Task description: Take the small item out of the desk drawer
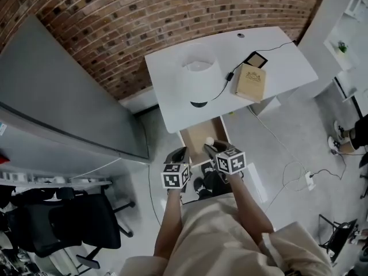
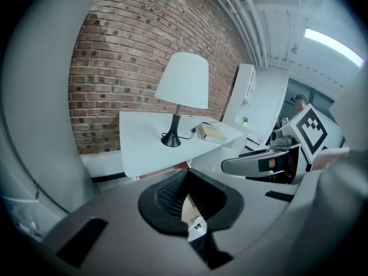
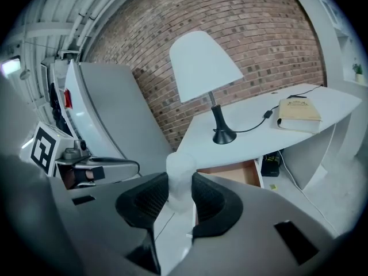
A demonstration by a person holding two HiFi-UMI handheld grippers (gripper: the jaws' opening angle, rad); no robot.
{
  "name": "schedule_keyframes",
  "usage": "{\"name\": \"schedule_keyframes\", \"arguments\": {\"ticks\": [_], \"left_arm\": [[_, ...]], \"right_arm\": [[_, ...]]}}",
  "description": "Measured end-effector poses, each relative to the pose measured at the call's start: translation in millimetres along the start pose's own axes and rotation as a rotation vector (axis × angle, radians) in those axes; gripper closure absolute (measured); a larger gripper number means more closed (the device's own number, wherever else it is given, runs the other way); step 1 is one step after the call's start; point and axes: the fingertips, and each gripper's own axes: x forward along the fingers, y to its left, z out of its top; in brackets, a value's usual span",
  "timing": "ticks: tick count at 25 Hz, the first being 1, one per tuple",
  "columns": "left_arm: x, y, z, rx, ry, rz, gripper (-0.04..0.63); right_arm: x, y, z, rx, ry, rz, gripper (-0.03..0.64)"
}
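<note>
My right tongs (image 3: 179,199) squeeze the small item (image 3: 180,174), a pale cloudy thing standing tall between the pads; the open drawer (image 3: 231,173) lies past it and lower down, under the counter (image 3: 259,140), so I think the item is out of the drawer; my left tongs (image 2: 185,195) are pressed together with nothing in them, just beside on the left; the pads hide the item's bottom, and I cannot tell what it is.

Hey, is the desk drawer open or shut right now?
Open. The drawer is pulled out from under the desk, with its wooden bottom showing in both the head view and the right gripper view.
</note>
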Motion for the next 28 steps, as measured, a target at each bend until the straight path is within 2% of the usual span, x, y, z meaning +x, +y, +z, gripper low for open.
{"name": "schedule_keyframes", "arguments": {"ticks": [13, 20, 28], "left_arm": [[-2, 3, -28, 0.055, 0.061, -0.039, 0.578], [-3, 4, -34, 0.049, 0.07, -0.047, 0.578], [-4, 0, -38, 0.052, 0.074, -0.057, 0.578]], "right_arm": [[6, -2, -12, -0.003, -0.008, -0.001, 0.468], [6, 5, -16, -0.037, 0.017, 0.012, 0.468], [3, 0, -23, -0.026, 0.014, -0.011, 0.468]]}}
